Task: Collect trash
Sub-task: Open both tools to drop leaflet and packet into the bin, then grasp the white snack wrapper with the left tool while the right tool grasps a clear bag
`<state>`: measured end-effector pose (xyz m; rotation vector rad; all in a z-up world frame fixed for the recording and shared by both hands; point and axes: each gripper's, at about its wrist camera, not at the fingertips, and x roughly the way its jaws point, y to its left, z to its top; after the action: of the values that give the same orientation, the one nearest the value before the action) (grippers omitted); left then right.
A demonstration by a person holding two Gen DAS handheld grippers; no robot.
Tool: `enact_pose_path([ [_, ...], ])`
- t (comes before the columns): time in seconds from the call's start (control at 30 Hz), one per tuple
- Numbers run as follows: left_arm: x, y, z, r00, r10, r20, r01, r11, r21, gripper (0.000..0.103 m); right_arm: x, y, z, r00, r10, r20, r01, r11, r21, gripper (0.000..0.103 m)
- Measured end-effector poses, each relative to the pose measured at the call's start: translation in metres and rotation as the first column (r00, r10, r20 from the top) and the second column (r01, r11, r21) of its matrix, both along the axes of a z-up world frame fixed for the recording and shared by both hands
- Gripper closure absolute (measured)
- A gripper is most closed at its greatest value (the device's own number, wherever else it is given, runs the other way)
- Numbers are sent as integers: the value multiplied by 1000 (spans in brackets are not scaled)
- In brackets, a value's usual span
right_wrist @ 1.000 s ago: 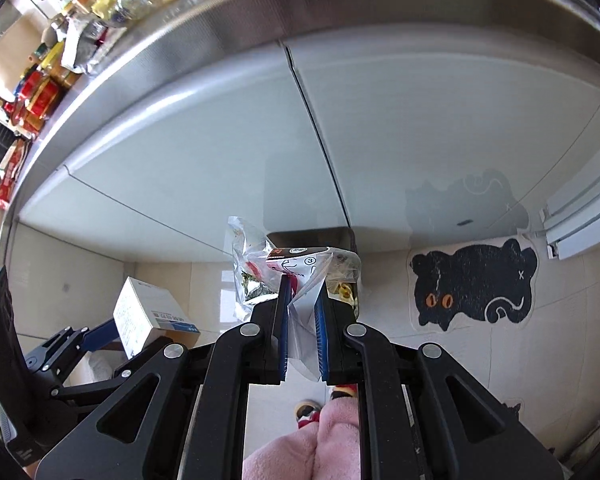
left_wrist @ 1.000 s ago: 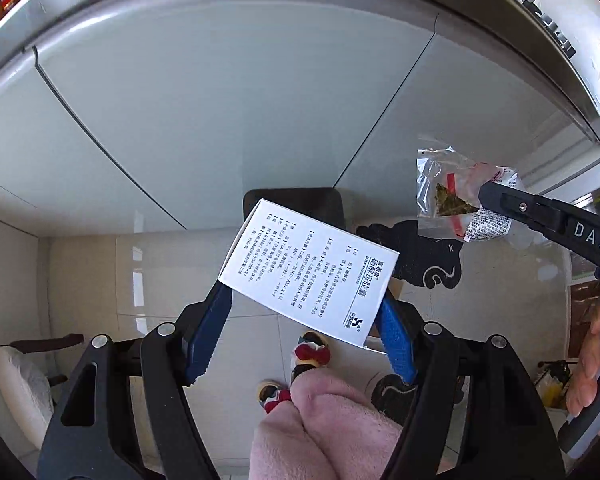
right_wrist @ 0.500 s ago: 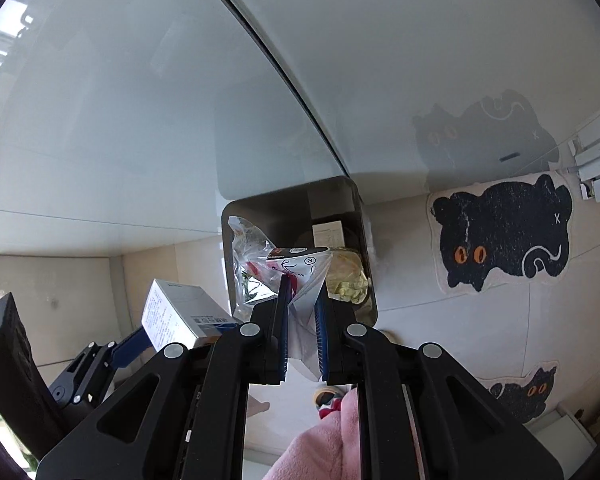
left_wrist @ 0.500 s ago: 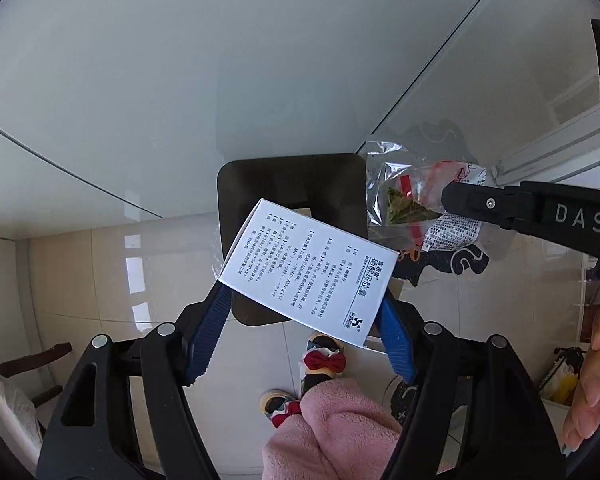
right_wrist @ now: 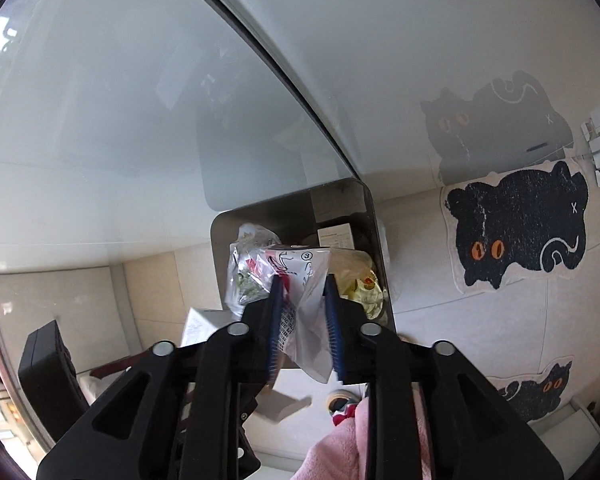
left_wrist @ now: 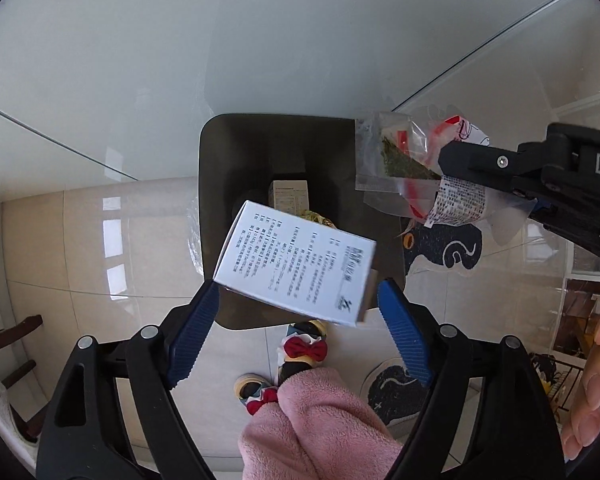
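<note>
A dark square trash bin [left_wrist: 236, 168] stands on the floor against the cabinet, with a small box and wrappers inside. My left gripper [left_wrist: 298, 302] has its jaws spread. A white printed box [left_wrist: 296, 264] is blurred just above the bin's opening and no longer touches the right pad. My right gripper [right_wrist: 303, 300] is shut on a clear plastic wrapper [right_wrist: 288, 276] over the bin [right_wrist: 260, 216]. The wrapper also shows in the left wrist view [left_wrist: 412, 164].
Grey cabinet doors [left_wrist: 260, 40] rise behind the bin. Black cat mats [right_wrist: 516, 224] lie on the tiled floor to the right. The person's pink-clad legs and slippers [left_wrist: 300, 352] stand close to the bin. A dark chair [left_wrist: 4, 344] is at the left.
Both grippers moved down and closer over the bin. My left jaws opened wider and the white box has come loose from them. The right gripper kept hold of the wrapper.
</note>
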<state>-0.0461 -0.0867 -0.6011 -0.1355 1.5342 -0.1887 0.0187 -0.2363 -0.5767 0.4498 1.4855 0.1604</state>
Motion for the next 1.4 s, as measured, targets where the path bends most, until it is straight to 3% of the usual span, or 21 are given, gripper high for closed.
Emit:
enact_pose_path([
  [0.13, 3, -1, 5, 1000, -20, 7, 20, 1000, 16, 17, 5, 3, 4, 1000, 0, 8, 0, 1000, 3, 51],
  [0.2, 4, -1, 7, 1000, -28, 6, 28, 999, 19, 15, 6, 2, 5, 1000, -9, 3, 8, 1000, 8, 42],
  [0.5, -1, 4, 38, 1000, -3, 2, 3, 1000, 15, 11, -1, -7, 41, 1000, -19, 13, 19, 1000, 6, 41],
  [0.93, -9, 25, 187, 982, 28, 185, -34, 999, 32, 8, -28, -14, 193, 985, 3, 172, 0, 1000, -18, 39],
  [1.07, -13, 30, 229, 967, 29, 252, -41, 998, 45, 8, -34, -22, 243, 967, 12, 254, 1, 999, -50, 26],
  [1.17, -14, 31, 254, 955, 29, 294, -44, 998, 43, 8, -36, -29, 275, 948, 16, 316, 3, 998, -61, 24],
  [1.27, -12, 32, 276, 946, 27, 322, -43, 998, 42, 8, -36, -39, 302, 927, 6, 374, 18, 998, -62, 15],
  [1.4, -6, 35, 306, 927, 47, 371, -64, 997, 33, 8, -29, -44, 330, 907, 23, 419, 1, 998, -59, 14],
])
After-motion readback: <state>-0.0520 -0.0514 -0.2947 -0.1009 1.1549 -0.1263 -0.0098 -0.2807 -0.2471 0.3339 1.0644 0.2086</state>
